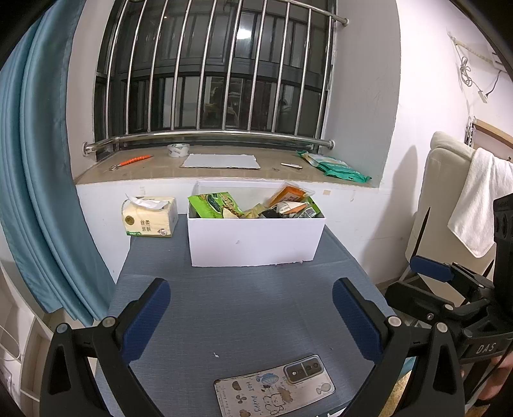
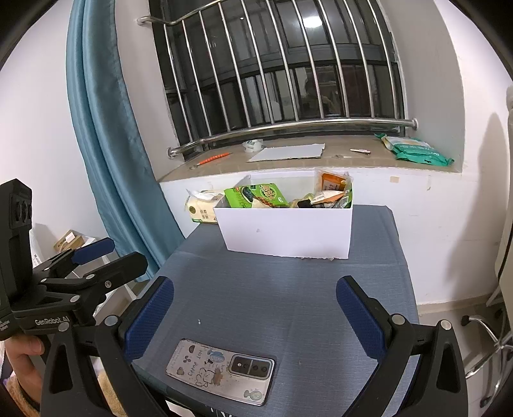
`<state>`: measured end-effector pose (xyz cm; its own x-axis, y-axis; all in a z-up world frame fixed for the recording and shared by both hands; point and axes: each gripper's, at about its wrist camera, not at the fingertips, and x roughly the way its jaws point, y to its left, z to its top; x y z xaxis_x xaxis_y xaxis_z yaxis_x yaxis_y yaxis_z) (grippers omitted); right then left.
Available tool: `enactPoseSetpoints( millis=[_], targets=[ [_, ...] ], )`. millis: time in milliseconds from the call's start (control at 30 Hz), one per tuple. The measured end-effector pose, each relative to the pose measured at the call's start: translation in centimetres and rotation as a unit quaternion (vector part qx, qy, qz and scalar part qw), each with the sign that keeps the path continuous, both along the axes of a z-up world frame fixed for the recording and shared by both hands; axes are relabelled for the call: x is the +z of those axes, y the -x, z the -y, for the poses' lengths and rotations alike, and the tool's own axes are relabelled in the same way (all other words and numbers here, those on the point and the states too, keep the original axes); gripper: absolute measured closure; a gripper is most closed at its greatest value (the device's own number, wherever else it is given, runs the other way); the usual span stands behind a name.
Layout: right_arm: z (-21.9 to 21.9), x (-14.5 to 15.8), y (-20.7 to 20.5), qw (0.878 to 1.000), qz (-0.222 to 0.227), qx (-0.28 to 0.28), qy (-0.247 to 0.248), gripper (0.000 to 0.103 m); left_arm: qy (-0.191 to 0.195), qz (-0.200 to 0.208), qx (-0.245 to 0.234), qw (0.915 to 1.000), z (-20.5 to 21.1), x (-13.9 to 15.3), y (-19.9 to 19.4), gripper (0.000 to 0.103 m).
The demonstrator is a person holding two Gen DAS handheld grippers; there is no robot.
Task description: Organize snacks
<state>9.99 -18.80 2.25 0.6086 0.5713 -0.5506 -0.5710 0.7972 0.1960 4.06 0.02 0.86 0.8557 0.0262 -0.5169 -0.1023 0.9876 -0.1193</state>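
Both grippers gape empty before the white cardboard box of snack packets (image 1: 255, 240).
Box lies straight ahead, long side facing; left gripper (image 1: 251, 317) and right gripper (image 2: 255, 316) about equally near.

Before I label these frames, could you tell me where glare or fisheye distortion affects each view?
Left wrist view: a ceiling-light reflection glares on the window glass, the window bars bow outward, and the corners go black. Right wrist view: the same sort of glare sits high on the glass and the curtain bends. The white box and phone stay sharp.
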Motion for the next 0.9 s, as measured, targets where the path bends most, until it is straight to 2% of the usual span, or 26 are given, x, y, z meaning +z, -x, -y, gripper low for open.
enactPoseSetpoints(
  millis=[900],
  targets=[
    [-0.26,0.02,0.04,1.0,-0.001,-0.001,0.002,0.0,-0.003,-0.001,-0.002,1.0,-0.04,-0.07,-0.13,0.0]
  ],
)
